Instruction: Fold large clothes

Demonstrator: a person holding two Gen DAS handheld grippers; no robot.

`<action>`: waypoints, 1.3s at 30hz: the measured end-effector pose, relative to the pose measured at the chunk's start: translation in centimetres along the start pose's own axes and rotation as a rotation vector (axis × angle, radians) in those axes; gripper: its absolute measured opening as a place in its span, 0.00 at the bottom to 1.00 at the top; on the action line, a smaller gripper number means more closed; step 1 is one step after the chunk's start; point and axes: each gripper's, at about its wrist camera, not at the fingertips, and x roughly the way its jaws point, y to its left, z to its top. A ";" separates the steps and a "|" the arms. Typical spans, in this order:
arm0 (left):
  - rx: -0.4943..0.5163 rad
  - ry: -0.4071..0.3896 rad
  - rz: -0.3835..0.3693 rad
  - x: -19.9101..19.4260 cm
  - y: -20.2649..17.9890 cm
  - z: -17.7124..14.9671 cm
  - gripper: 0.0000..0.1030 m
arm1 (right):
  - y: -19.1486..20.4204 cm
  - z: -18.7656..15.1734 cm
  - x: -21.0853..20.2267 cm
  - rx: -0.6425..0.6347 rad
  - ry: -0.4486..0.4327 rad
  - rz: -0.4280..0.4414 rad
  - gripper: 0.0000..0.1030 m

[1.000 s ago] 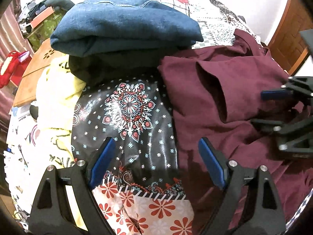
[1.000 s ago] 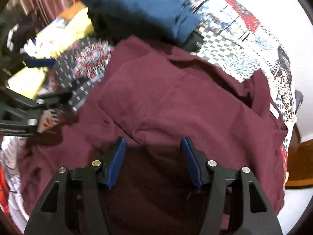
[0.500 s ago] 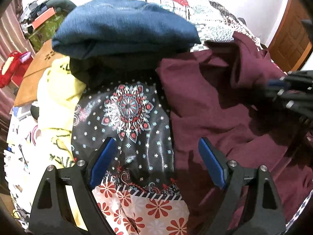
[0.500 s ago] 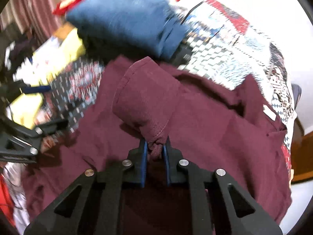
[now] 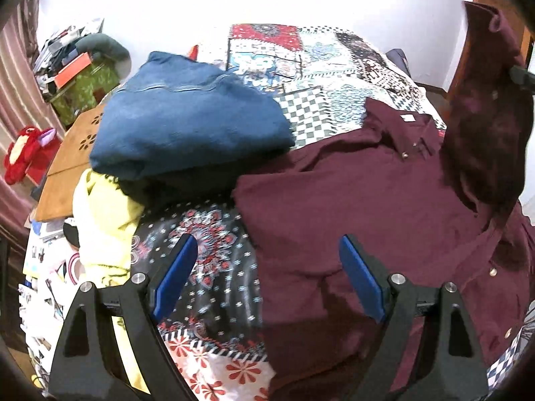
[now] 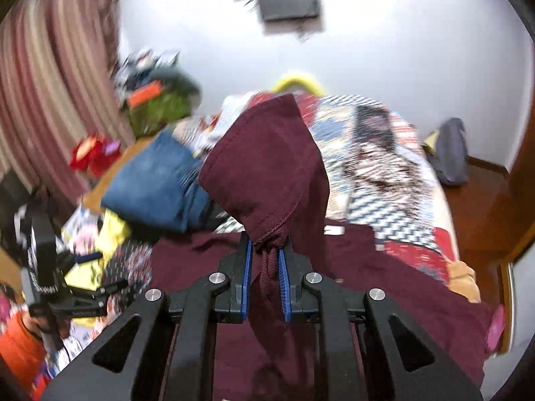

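Maroon shirt [image 5: 351, 200] sprawls across the bed [image 5: 317, 67] in my left wrist view, mostly right of my left claw [image 5: 264, 277], whose jaws stand spread with nothing between them; the lifted sleeve hangs at far right, nearer my other hand. From the right wrist view, my right claw [image 6: 264, 267] has just closed and pinches that sleeve's ribbed cuff [image 6: 267, 250], fabric draping upward over it, body lying beneath.

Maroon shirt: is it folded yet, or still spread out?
Not folded. The maroon shirt lies spread on the bed, collar showing, while the right gripper, shut on its sleeve, holds that end up.
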 end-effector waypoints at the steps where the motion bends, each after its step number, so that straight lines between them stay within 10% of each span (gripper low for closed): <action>1: 0.002 0.004 -0.005 0.1 -0.4 0.1 0.84 | -1.2 0.0 -0.8 0.029 -0.019 -0.009 0.12; 8: 0.047 0.093 -0.033 3.3 -4.2 -0.2 0.84 | -8.4 -3.0 -3.4 0.215 -0.047 -0.066 0.12; 22: 0.058 0.184 -0.033 6.6 -5.8 -3.2 0.88 | -17.2 -15.5 2.2 0.555 0.194 -0.083 0.12; 29: 0.052 0.169 -0.021 6.4 -5.8 -3.6 0.89 | -17.9 -16.3 0.0 0.492 0.223 -0.308 0.40; 39: 0.051 0.164 0.004 5.9 -6.0 -3.4 0.88 | -18.0 -15.5 -0.3 0.458 0.241 -0.337 0.61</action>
